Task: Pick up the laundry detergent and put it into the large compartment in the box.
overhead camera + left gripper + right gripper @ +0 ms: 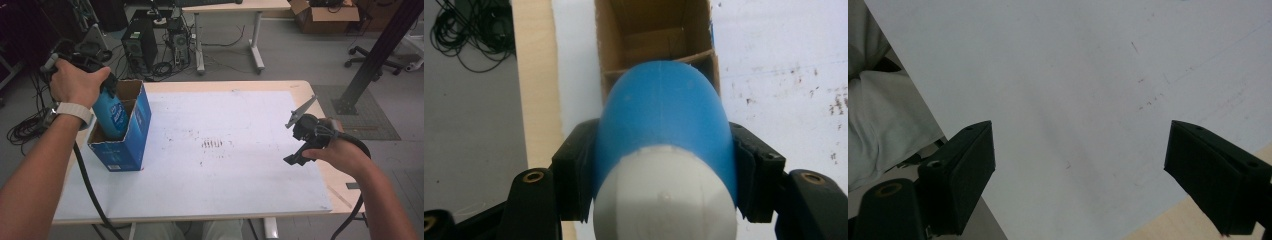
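Note:
A blue bottle (111, 116) with a white cap end (664, 200) is partly inside an open blue cardboard box (131, 142) at the table's left. My left gripper (664, 165) is shut on the bottle, its black jaws pressing both sides just above the cap end. The bottle points down into the box's brown interior (651, 35), which has a cardboard divider. My right gripper (300, 150) hovers over the right part of the white sheet; in the right gripper view its jaws stand wide apart with nothing between them (1078, 165).
A white sheet (225, 165) with dark smudges covers most of the wooden table (305, 90). Beyond the table stand computer towers (137, 45), cables, a desk (230, 30) and a dark post (380, 50). The person's light trousers (878, 125) show at the table's near edge.

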